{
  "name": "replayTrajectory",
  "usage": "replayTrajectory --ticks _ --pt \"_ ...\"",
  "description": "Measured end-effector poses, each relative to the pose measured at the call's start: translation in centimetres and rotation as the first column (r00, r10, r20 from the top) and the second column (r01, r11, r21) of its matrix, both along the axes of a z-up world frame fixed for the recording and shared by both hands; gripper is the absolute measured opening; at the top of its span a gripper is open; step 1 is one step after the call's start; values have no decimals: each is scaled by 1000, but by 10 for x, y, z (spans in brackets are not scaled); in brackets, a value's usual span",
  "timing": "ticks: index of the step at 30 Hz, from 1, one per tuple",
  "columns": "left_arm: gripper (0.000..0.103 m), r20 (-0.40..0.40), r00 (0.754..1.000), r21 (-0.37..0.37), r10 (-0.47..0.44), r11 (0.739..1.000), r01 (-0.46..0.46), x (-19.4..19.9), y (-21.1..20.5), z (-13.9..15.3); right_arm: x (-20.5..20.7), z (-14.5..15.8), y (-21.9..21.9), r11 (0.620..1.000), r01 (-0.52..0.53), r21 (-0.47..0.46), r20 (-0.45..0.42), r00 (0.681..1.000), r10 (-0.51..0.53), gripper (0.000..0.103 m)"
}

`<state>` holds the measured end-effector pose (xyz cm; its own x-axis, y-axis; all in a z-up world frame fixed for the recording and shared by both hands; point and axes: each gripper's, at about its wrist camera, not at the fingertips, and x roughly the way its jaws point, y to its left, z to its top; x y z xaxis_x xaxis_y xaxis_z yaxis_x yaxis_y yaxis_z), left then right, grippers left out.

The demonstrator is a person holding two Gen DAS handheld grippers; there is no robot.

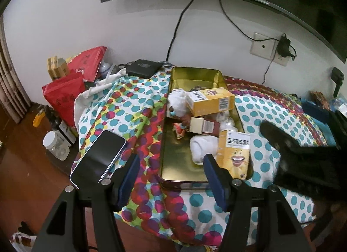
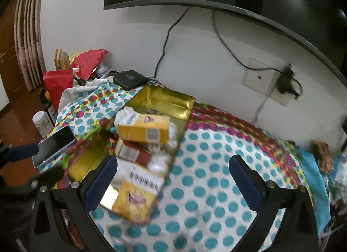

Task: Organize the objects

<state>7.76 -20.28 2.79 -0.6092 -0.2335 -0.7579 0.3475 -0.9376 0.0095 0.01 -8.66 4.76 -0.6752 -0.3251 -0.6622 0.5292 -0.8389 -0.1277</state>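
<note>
**Tin on the spotty cloth, both grippers empty**

Gold tin (image 1: 173, 122) sits open on the polka-dot cloth (image 1: 134, 104), long side running away from the camera toward the white wall. It's pretty full already: one yellow box (image 1: 211, 101) lying flat near the far end, a second yellow box (image 1: 234, 154) with a cartoon grin at the near right corner, a dark red and cream box (image 1: 205, 125) between them, plus some white bundles (image 1: 202, 147) tucked around. There's also a little colourful thing on the tin floor by the left wall, too small for me to say what it is.

Left gripper (image 1: 171, 177) hangs over the near end of the tin with its blue-padded jaws spread apart and nothing between them; the right-hand pad overlaps the tin's near edge in the left wrist view. Right gripper (image 2: 173, 178) is spread really wide, nothing pinched, and it's over bare cloth just right of the tin. That view is a bit smeared, so fine detail is lost.

Phone (image 1: 99, 154) lies face up on the cloth left of the tin, near the table edge. Black flat device (image 1: 143, 67) sits behind the tin by the wall. Red bags (image 1: 65, 93) and a clear jar (image 1: 55, 145) are off to the left.
</note>
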Motion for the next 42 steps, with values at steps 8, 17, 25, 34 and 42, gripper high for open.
replayTrajectory --ticks 8,17,25,34,42 --pt "76 -21 998 -18 -54 998 54 -4 30 10 27 3 58 996 86 -37 8 996 -86 103" --pt "77 -22 996 -21 -82 996 81 -8 51 17 42 -1 108 986 157 -63 32 987 -155 103" --pt "77 -10 995 -33 -97 995 96 -8 62 21 50 -10 119 984 168 -59 64 984 -164 103" --pt "80 6 996 -8 -88 996 88 -1 69 23 61 -4 123 970 241 -29 52 970 -239 103" --pt "80 22 997 1 -69 998 69 -1 65 21 68 2 116 976 216 -24 47 976 -214 103"
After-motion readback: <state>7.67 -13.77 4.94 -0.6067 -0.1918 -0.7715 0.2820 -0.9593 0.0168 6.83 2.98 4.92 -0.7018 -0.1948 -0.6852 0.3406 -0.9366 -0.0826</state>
